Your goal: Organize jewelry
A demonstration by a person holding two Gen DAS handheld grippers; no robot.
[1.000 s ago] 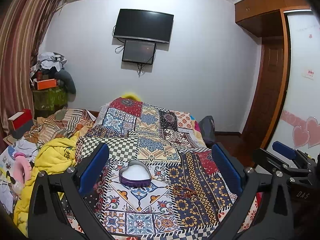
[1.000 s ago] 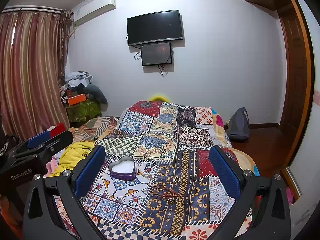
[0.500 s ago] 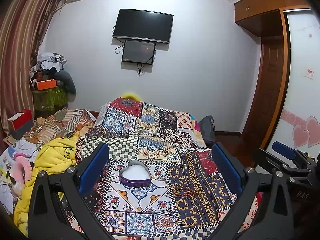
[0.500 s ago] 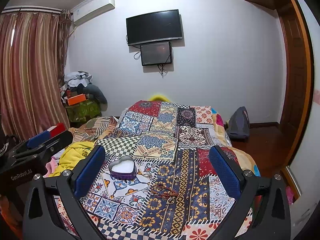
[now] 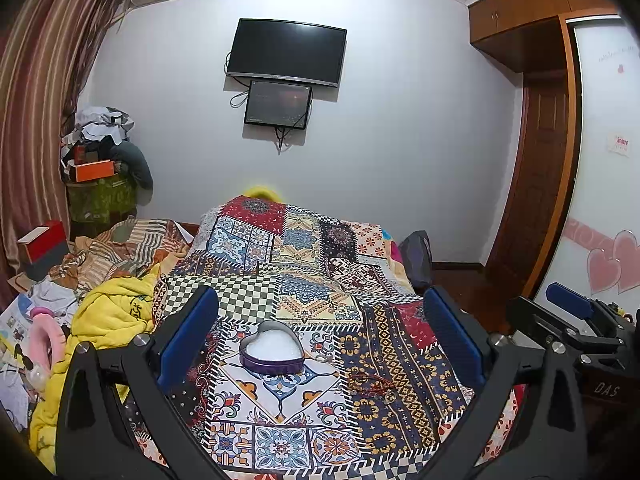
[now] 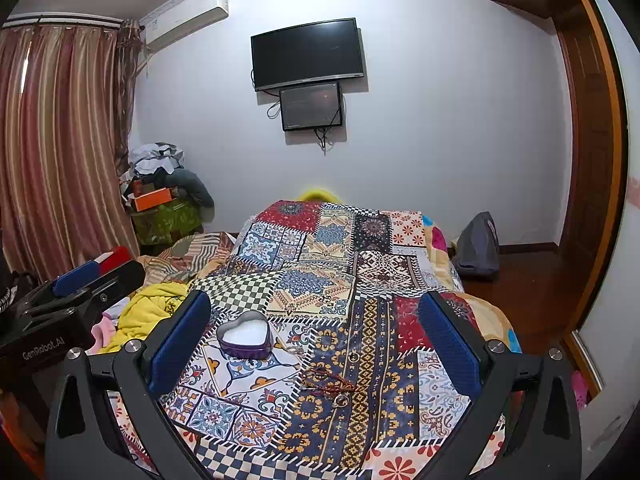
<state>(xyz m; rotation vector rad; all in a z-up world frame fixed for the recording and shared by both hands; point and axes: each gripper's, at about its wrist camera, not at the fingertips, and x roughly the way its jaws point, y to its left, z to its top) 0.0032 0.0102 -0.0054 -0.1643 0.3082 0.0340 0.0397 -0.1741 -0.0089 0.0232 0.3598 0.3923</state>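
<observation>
Nothing looks sorted yet. Lower centre-left of the right wrist view, the heart-shaped tin sits apparently empty; right of it, a red bracelet and rings lie loose on the patchwork quilt. The left gripper and right gripper are both spread wide, holding nothing.

Left hand-held gripper: black angular frame, blue ribbed pads, silver screws at the joints. Right hand-held gripper, same build; white "GenRobot.AI" lettering at nine o'clock on the left unit's body.
</observation>
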